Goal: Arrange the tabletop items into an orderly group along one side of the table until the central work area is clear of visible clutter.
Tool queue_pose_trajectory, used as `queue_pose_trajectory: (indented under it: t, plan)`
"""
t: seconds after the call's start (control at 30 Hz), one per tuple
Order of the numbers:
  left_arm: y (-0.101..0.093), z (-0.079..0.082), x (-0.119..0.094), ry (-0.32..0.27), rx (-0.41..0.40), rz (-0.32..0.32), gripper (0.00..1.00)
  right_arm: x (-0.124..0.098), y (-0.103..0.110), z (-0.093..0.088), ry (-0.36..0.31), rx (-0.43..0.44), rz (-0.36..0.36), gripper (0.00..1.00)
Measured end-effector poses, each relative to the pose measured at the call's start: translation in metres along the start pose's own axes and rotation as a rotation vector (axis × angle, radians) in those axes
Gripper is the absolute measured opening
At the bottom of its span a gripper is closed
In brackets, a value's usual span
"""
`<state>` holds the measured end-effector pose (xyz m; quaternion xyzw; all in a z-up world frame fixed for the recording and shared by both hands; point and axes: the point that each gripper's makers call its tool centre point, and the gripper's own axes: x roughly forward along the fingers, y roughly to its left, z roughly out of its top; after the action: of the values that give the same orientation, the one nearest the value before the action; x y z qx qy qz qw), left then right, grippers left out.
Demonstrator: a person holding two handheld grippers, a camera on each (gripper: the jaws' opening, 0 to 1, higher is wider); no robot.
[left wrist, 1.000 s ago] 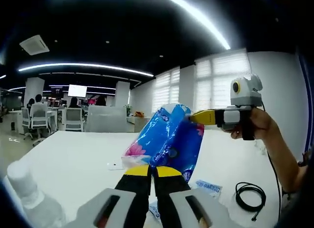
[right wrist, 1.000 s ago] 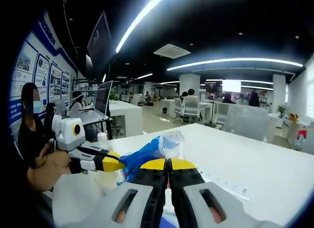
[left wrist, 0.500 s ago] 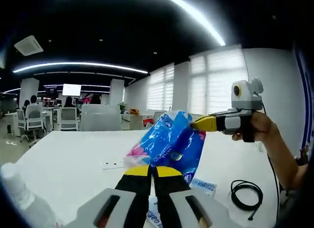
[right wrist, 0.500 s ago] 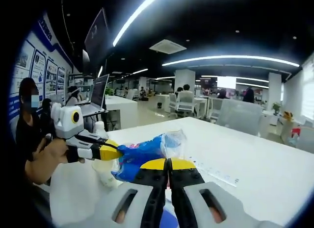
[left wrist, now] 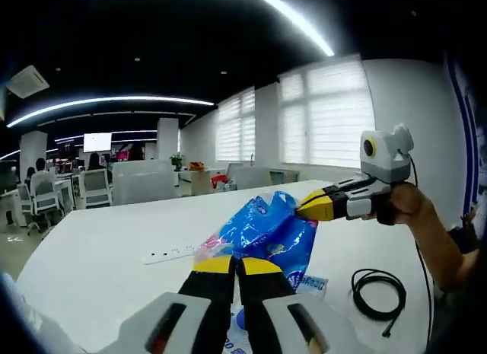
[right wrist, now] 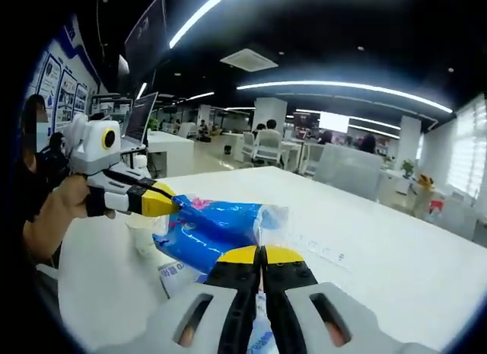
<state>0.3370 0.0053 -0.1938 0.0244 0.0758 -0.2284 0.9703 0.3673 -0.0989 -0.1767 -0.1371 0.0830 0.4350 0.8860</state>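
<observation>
Tidying barely begun: crinkly blue plastic packet pinched aloft between left gripper and right gripper, coiled black cable and white power strip loose on white table.

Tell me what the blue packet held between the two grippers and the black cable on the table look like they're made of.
The blue packet looks like thin glossy plastic film: it crinkles, catches highlights, and has a clear end. The black cable looks rubber- or plastic-sheathed, matte and coiled loosely on the white table.
</observation>
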Motion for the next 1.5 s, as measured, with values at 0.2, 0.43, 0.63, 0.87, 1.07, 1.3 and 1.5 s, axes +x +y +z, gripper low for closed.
queue_pose_trajectory:
  t: [0.2, 0.43, 0.63, 0.87, 1.07, 1.3, 1.5]
  plan:
    - [-0.019, -0.003, 0.012, 0.021, 0.016, -0.040, 0.00, -0.017, -0.005, -0.022, 0.002, 0.030, -0.034, 0.00]
    - [-0.032, -0.007, 0.022, 0.036, 0.022, -0.072, 0.00, -0.029, -0.009, -0.039, 0.005, 0.044, -0.069, 0.00]
    - [-0.041, -0.011, 0.029, 0.049, 0.023, -0.089, 0.00, -0.038, -0.010, -0.048, 0.008, 0.048, -0.092, 0.00]
    - [-0.051, -0.011, 0.033, 0.049, 0.028, -0.108, 0.00, -0.045, -0.016, -0.055, 0.009, 0.059, -0.110, 0.00]
    - [-0.062, -0.013, 0.040, 0.047, 0.039, -0.128, 0.00, -0.055, -0.026, -0.061, 0.013, 0.065, -0.131, 0.00]
    - [-0.076, -0.018, 0.051, 0.052, 0.045, -0.154, 0.00, -0.067, -0.032, -0.072, 0.026, 0.072, -0.159, 0.00]
    - [-0.089, -0.018, 0.061, 0.053, 0.058, -0.176, 0.00, -0.078, -0.043, -0.081, 0.037, 0.079, -0.183, 0.00]
